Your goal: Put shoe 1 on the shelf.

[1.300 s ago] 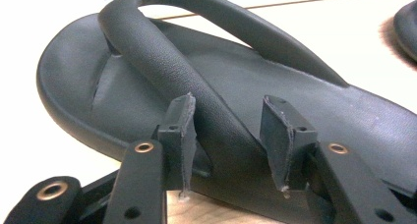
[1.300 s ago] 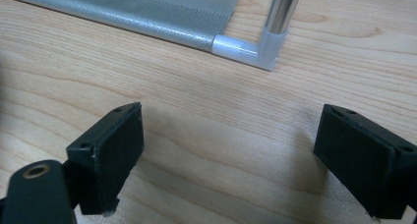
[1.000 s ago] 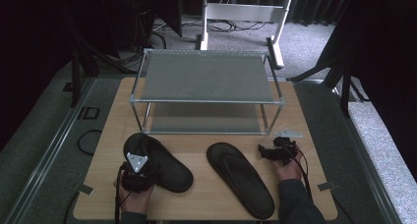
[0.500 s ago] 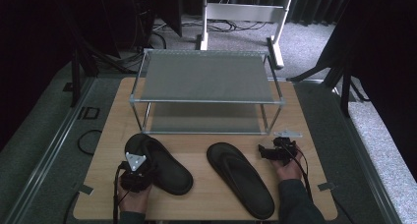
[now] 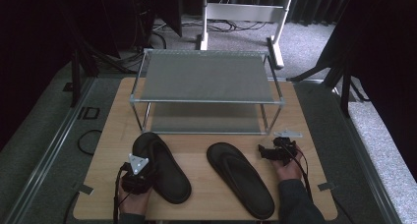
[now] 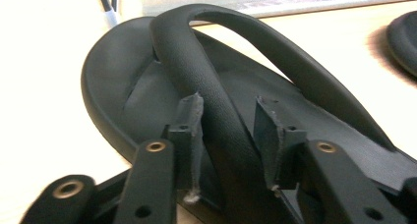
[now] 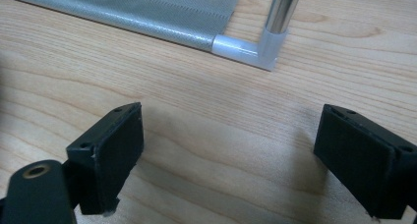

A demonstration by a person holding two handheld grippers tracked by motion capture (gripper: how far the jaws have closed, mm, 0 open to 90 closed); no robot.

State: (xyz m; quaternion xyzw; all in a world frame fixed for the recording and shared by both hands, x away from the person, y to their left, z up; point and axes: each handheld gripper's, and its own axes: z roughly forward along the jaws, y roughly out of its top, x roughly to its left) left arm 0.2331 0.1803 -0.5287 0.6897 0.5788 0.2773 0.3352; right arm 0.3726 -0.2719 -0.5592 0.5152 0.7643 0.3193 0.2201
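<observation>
Left gripper fingers straddle the left sandal strap, narrow; right gripper fingers gape wide over bare surface.

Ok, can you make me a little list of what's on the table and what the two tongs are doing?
table: light wood
rack: two grey shelves, metal poles, at the table's far side, nothing on it
left flip-flop: black, flat on the table
right flip-flop: black, flat on the table, untouched
left tongs: jaws either side of the left flip-flop's strap, a small gap still showing
right tongs: wide open over bare wood, near the rack's corner foot
</observation>
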